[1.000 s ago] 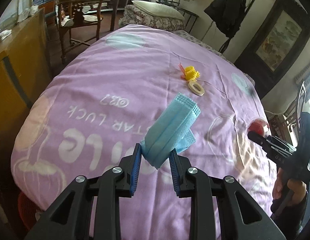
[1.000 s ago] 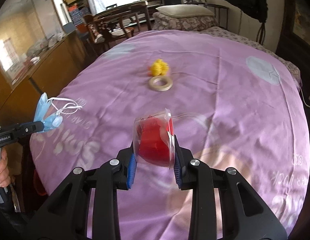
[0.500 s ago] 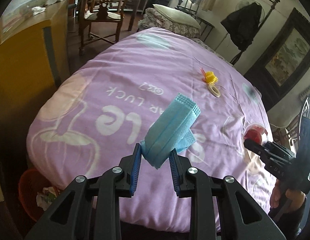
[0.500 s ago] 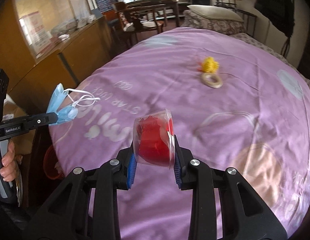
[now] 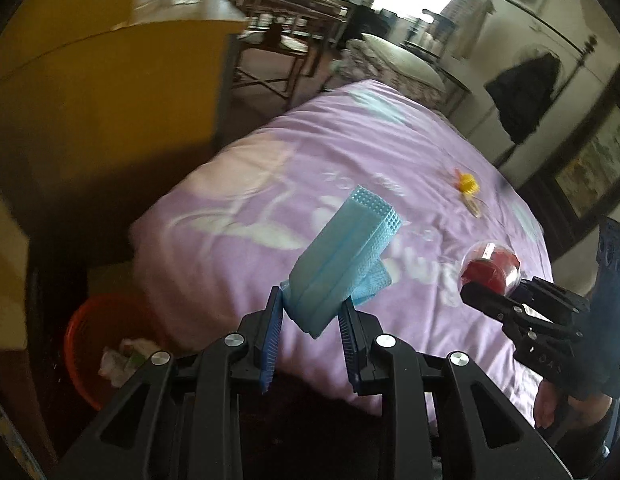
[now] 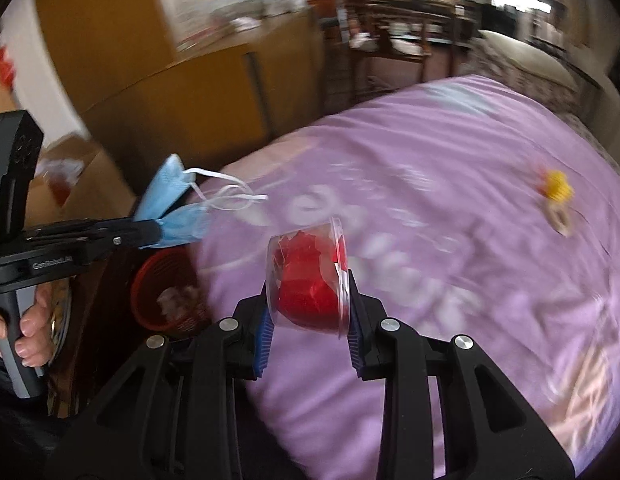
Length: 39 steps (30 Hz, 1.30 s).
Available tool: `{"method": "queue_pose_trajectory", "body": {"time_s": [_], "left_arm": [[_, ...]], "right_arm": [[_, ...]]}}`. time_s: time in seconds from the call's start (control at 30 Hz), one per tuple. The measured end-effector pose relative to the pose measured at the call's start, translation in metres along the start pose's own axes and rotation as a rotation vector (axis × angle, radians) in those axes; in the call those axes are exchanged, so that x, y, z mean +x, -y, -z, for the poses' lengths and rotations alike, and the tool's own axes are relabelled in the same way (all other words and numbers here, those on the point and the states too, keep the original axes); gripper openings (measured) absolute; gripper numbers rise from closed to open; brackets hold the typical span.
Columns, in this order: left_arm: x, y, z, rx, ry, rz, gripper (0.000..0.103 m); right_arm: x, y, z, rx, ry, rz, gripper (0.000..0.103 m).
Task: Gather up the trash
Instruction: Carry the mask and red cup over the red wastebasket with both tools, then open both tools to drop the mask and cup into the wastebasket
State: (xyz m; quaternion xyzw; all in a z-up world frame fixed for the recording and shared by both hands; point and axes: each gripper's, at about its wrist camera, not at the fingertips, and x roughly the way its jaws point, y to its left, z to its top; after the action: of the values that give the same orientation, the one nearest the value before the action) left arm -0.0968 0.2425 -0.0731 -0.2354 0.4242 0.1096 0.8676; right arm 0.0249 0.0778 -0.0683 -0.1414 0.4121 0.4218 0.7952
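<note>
We pinch a folded blue mask [image 5: 342, 268] in our left gripper [image 5: 312, 332], its pads narrowly apart and pressed on the fabric. Our right gripper [image 6: 307, 330] clamps a clear cup [image 6: 310, 280] stuffed with red scraps. The red bin [image 5: 105, 332] sits on the floor at eight o'clock of the mask, beside the purple bed [image 5: 350, 160]. A yellow scrap [image 6: 556, 188] lies on the quilt at two o'clock of the cup.

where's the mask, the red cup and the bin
mask [image 5: 342, 264], left wrist view, on its folded middle
red cup [image 6: 307, 284], right wrist view, on its clear side wall
bin [image 5: 79, 320], left wrist view, on its orange rim
</note>
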Motion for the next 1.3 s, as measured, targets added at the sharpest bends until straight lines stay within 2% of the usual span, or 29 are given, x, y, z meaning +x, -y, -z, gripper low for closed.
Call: {"method": "queue_pose_trajectory", "body": {"time_s": [0.37, 0.47, 0.67, 1.0, 1.2, 1.27, 1.3], "left_arm": [[-0.036, -0.117, 0.042, -0.18, 0.008, -0.149, 0.028], [-0.034, -0.146, 0.054, -0.224, -0.016, -0.188, 0.028], [-0.011, -0.201, 0.071, -0.344, -0.096, -0.236, 0.028], [0.021, -0.255, 0.084, -0.427, -0.204, -0.305, 0.029], [0.027, -0.267, 0.092, -0.445, -0.226, -0.341, 0.029], [0.03, -0.267, 0.093, -0.448, -0.233, -0.345, 0.035], [0.03, -0.268, 0.093, -0.454, -0.238, -0.345, 0.037]], "right_arm": [[0.052, -0.132, -0.021, -0.236, -0.066, -0.163, 0.032], [0.073, -0.164, -0.022, -0.275, -0.096, -0.206, 0.032], [0.128, -0.215, -0.012, -0.365, -0.216, -0.26, 0.032], [0.202, -0.24, -0.017, -0.344, -0.346, -0.32, 0.032], [0.229, -0.253, -0.019, -0.346, -0.387, -0.352, 0.033], [0.231, -0.255, -0.019, -0.35, -0.387, -0.354, 0.034], [0.231, -0.256, -0.019, -0.349, -0.384, -0.351, 0.037]]}}
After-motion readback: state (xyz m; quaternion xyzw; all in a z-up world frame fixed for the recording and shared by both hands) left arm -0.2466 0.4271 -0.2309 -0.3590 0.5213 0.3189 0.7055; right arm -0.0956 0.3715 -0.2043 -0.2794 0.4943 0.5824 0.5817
